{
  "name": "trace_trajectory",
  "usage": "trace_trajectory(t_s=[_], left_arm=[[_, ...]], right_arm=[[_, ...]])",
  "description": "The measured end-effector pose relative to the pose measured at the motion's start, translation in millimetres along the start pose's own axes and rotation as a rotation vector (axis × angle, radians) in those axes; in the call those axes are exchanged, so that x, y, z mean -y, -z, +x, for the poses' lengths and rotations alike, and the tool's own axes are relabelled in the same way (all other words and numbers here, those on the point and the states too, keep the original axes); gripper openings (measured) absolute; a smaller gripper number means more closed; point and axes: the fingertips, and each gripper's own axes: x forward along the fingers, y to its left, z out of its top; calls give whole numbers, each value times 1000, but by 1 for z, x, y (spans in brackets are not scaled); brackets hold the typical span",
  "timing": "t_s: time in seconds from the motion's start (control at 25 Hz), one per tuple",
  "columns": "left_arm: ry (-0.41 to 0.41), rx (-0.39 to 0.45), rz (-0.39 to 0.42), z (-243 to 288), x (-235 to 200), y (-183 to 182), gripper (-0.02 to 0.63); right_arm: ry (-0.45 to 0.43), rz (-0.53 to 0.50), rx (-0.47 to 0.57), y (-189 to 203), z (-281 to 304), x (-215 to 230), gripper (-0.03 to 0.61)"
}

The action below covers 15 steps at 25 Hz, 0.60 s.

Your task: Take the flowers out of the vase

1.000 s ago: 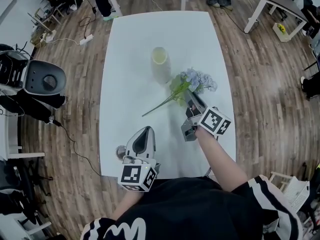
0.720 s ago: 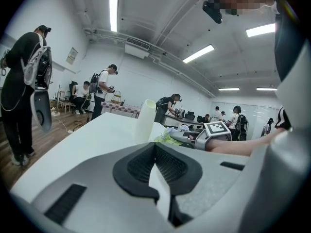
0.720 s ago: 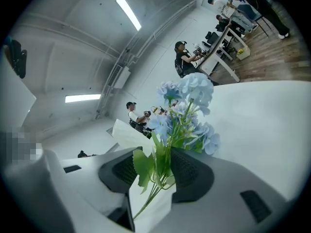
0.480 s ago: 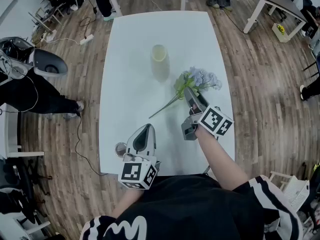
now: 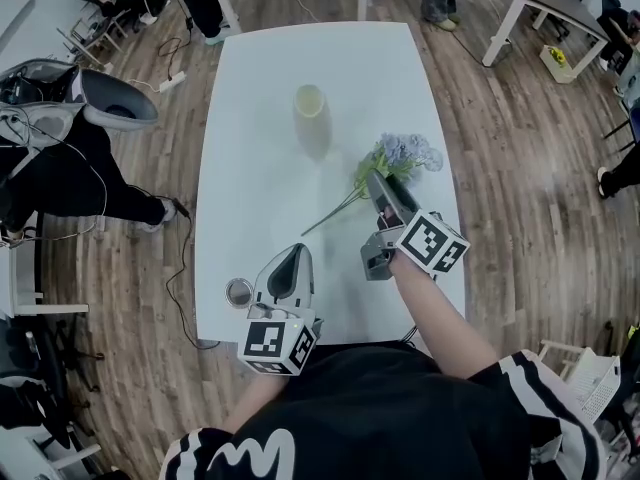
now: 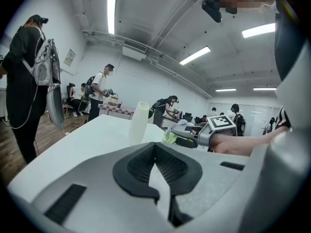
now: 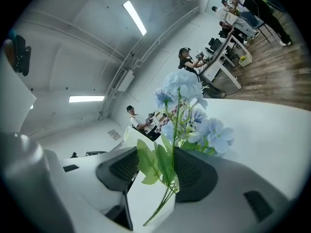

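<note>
A white table (image 5: 250,168) stands on a wood-plank floor, in an office with people at desks behind it. The pale vase (image 5: 310,118) stands upright near the table's middle. The flowers (image 5: 400,155) lie flat on the tabletop to its right, apart from it (blue blooms at the far end, green stem slanting back toward the person). The right gripper (image 5: 380,183) is at the leafy part of the stem. Its 2 jaws have just been opening and stand wide, stem and leaves between them, pads off both. The left gripper (image 5: 293,258) rests near the table's near edge, its tips together on nothing.
</note>
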Motion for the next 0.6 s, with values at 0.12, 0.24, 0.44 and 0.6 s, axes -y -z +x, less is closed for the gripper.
trace_trajectory(t_s=[0.12, 0.24, 0.44, 0.6], left_arm=[[-1, 6, 0, -2, 4, -1, 5], [-4, 12, 0, -4, 8, 0, 5], [-11, 24, 3, -12, 14, -1, 5], [-25, 30, -5, -18, 11, 1, 5]], right_arm=[[9, 40, 20, -5, -6, -4, 215], [32, 113, 30, -8, -9, -2, 215], [78, 253, 32, -13, -17, 6, 224], [96, 320, 39, -18, -23, 5, 229]])
